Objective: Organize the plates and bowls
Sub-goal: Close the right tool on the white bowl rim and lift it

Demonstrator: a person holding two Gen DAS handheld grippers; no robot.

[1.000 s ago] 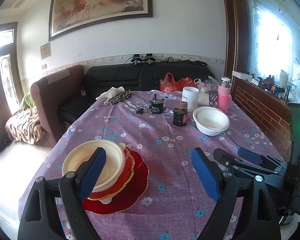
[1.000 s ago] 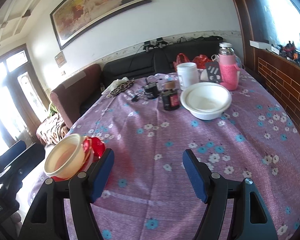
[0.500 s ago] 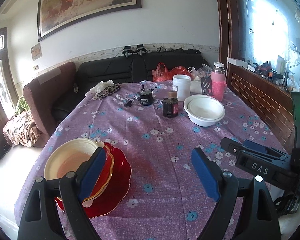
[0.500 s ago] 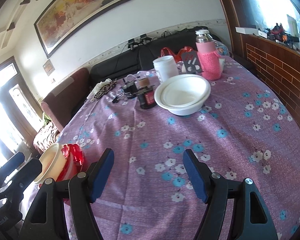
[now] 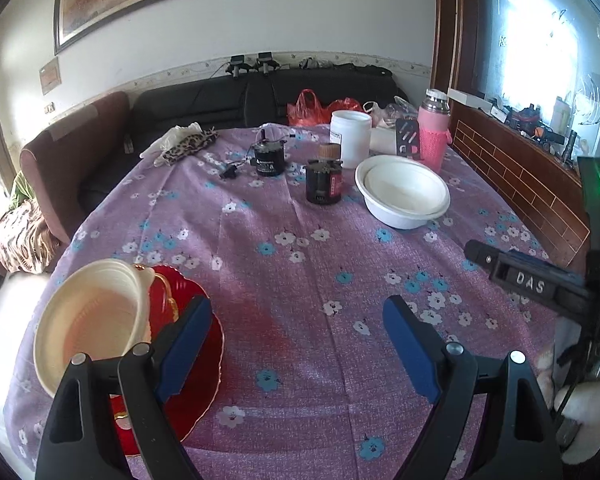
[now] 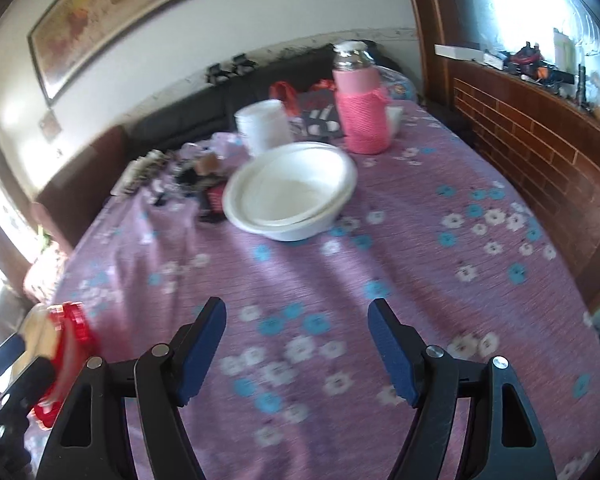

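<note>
A cream bowl (image 5: pixel 92 320) sits on stacked red plates (image 5: pixel 204 344) at the table's near left; the stack shows blurred at the left edge of the right wrist view (image 6: pixel 68 344). A white bowl stack (image 5: pixel 404 196) stands at the far right of the table, also seen in the right wrist view (image 6: pixel 292 192). My left gripper (image 5: pixel 296 344) is open and empty, its left finger over the red plates. My right gripper (image 6: pixel 296 344) is open and empty above the purple cloth, some way short of the white bowls; it also shows in the left wrist view (image 5: pixel 532 284).
A floral purple tablecloth (image 5: pixel 300 240) covers the table. Behind the white bowls stand a pink flask (image 6: pixel 360 112), a white jar (image 6: pixel 264 124), a dark jar (image 5: pixel 324 184) and a small black device (image 5: pixel 268 156). A sofa (image 5: pixel 220 96) lines the far side, a brick ledge (image 6: pixel 540 140) the right.
My right gripper has moved forward and right toward the white bowls, which now look larger. My left gripper has shifted slightly; the cream bowl stack sits further left in its view.
</note>
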